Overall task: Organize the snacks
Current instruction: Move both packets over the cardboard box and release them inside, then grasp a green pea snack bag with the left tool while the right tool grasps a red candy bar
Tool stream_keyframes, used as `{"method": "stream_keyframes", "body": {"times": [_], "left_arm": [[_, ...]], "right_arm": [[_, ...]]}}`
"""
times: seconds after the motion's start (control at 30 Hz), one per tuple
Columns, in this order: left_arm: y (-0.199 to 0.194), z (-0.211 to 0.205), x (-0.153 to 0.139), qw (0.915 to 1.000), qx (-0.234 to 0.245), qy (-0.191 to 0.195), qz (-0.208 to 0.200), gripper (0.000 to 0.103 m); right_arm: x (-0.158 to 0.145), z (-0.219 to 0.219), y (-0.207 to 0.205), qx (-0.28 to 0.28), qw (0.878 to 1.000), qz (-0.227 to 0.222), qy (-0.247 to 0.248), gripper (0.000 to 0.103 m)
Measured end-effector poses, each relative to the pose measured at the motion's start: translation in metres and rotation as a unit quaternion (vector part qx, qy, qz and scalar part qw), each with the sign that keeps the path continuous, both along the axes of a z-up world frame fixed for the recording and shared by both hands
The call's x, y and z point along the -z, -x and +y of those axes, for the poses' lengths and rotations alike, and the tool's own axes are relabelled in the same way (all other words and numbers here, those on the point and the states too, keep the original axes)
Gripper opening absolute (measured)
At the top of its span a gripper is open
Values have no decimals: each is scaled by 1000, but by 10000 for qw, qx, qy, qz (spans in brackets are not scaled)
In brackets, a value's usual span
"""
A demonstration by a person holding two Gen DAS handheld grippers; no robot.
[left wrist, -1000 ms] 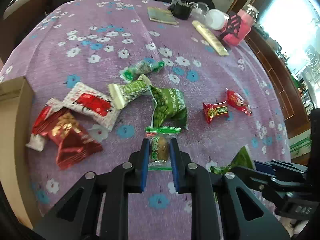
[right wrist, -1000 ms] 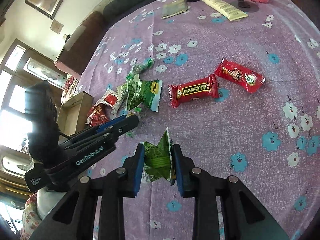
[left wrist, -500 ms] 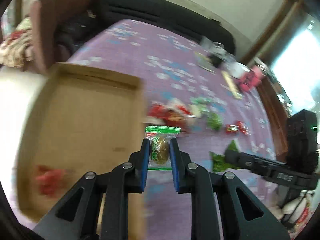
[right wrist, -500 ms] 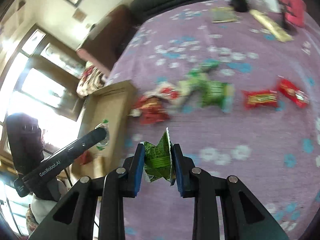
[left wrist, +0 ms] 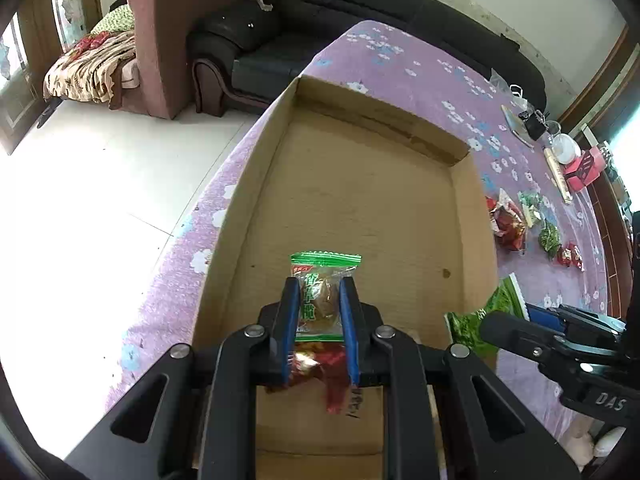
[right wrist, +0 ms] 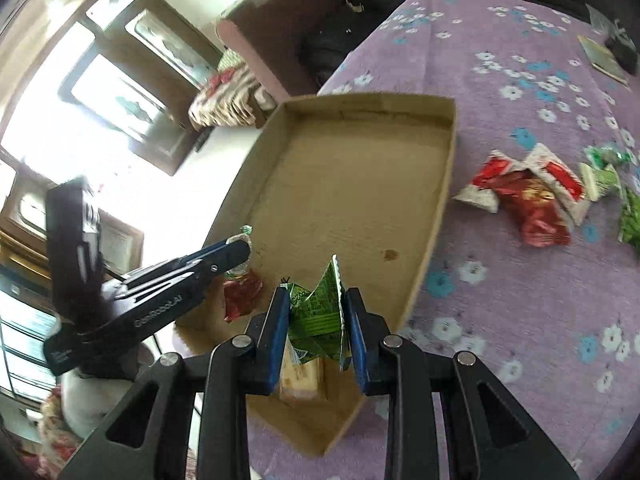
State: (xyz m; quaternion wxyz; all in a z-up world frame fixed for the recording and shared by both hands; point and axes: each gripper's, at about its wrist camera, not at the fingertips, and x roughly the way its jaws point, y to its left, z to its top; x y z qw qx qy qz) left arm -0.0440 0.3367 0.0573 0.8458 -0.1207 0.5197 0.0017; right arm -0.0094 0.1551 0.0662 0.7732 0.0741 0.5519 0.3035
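My left gripper (left wrist: 320, 292) is shut on a clear green-edged snack packet (left wrist: 323, 296) and holds it over the near part of an open cardboard box (left wrist: 360, 208). A red snack (left wrist: 316, 368) lies in the box under it. My right gripper (right wrist: 316, 304) is shut on a crumpled green snack bag (right wrist: 318, 316), also over the box's (right wrist: 340, 184) near end; that bag shows in the left wrist view (left wrist: 488, 316). The left gripper (right wrist: 236, 248) appears at the box's left side in the right wrist view. A red snack (right wrist: 240, 292) and a pale yellow packet (right wrist: 300, 376) lie in the box.
A pile of red, white and green snacks (right wrist: 536, 196) lies on the purple flowered tablecloth (right wrist: 520, 300) right of the box. More clutter (left wrist: 560, 152) stands at the table's far end. The table edge and white floor (left wrist: 80, 200) are left of the box.
Both grippers have swung left from the snack pile to above the cardboard box, each still holding its packet. The box now fills the middle of both views.
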Motion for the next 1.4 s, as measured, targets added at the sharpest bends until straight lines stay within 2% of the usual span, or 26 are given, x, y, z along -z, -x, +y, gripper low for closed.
{"method": "stream_keyframes", "body": {"times": [0.27, 0.33, 0.5, 0.6, 0.77, 0.93, 1.1, 1.4], "left_arm": [[-4, 2, 0, 9997, 141, 159, 77, 23], [-4, 2, -2, 9998, 150, 126, 71, 27], [4, 7, -13, 9997, 42, 211, -114, 47], [9, 8, -24, 9990, -34, 369, -253, 50], [22, 0, -41, 9956, -129, 721, -586, 51], [25, -31, -52, 9912, 76, 1060, -784, 51], [22, -81, -57, 9918, 551, 904, -713, 51], [20, -152, -49, 9912, 1031, 672, -496, 51]], "right_arm": [[15, 12, -17, 161, 9997, 78, 194, 27], [18, 19, -17, 137, 9995, 79, 263, 28], [17, 20, -12, 181, 9990, -56, 414, 30], [12, 13, -10, 239, 9988, -161, 395, 30], [-3, -8, 1, 359, 9984, -354, 275, 30], [-7, -43, 15, 514, 9974, -413, 281, 32], [-7, -99, 20, 958, 9932, -405, 519, 33], [-7, -170, 19, 1712, 9696, -699, 1602, 33]]}}
